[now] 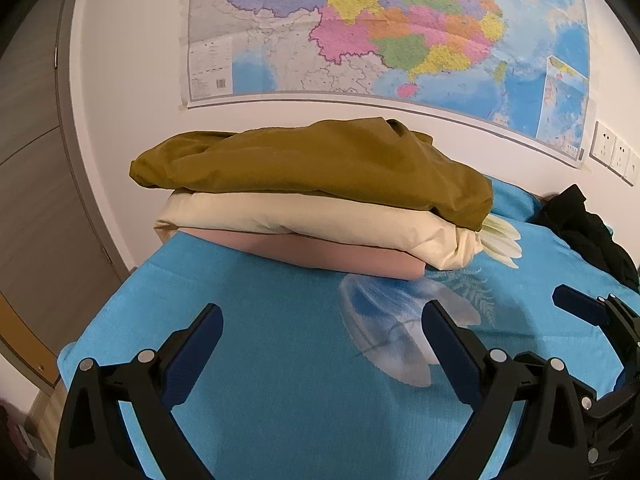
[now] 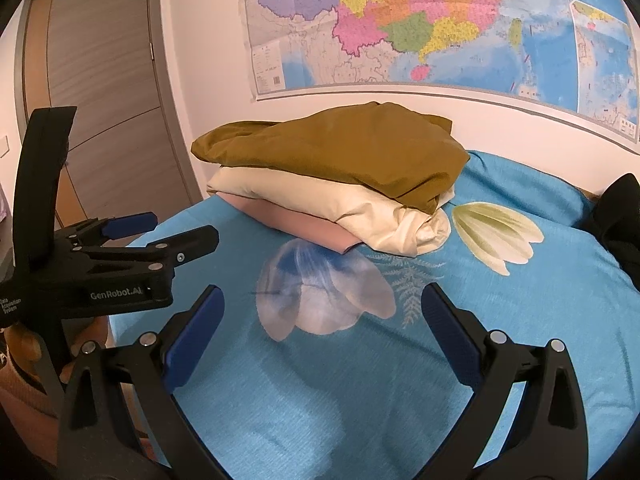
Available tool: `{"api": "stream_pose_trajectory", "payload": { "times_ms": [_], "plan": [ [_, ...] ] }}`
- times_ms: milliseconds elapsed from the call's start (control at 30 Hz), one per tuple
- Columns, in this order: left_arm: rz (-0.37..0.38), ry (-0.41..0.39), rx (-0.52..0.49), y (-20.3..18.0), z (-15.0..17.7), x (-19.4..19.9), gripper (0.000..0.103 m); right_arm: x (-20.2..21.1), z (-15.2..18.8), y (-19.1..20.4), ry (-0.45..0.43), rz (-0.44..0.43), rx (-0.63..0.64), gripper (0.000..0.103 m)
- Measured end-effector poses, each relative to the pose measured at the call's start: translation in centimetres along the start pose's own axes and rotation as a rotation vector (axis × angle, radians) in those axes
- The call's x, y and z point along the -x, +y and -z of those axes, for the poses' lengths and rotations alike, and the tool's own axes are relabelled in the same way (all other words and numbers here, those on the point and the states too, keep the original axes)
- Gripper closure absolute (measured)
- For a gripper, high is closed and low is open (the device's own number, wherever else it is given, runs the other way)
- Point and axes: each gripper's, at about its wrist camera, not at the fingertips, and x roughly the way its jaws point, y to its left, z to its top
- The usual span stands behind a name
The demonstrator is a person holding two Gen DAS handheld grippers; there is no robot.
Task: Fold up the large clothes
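Note:
A stack of folded clothes lies at the far side of the blue bed sheet (image 1: pixel 280 360): an olive-brown garment (image 1: pixel 320 164) on top, a cream one (image 1: pixel 280 216) under it, a pink one (image 1: pixel 320 256) at the bottom. The stack shows in the right wrist view too, olive-brown garment (image 2: pixel 340 156) on top. A dark unfolded garment (image 1: pixel 588 232) lies at the right. My left gripper (image 1: pixel 320 332) is open and empty above the sheet, short of the stack. My right gripper (image 2: pixel 320 312) is open and empty beside it. The left gripper also shows in the right wrist view (image 2: pixel 176 228).
A large coloured map (image 1: pixel 380 28) hangs on the white wall behind the bed. A grey door (image 2: pixel 104 100) stands at the left. Wall sockets (image 1: pixel 616 156) sit at the right. The sheet (image 2: pixel 360 380) has printed flowers and ends at the left bed edge.

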Motion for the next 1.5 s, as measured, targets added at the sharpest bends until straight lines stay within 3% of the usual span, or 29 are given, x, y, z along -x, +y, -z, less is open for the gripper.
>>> {"api": "stream_pose_trajectory", "payload": {
  "times_ms": [1500],
  "plan": [
    [0.002, 0.001, 0.005, 0.17, 0.60, -0.32, 0.007, 0.03, 0.20, 0.09, 0.008, -0.012, -0.017, 0.006]
  ]
}}
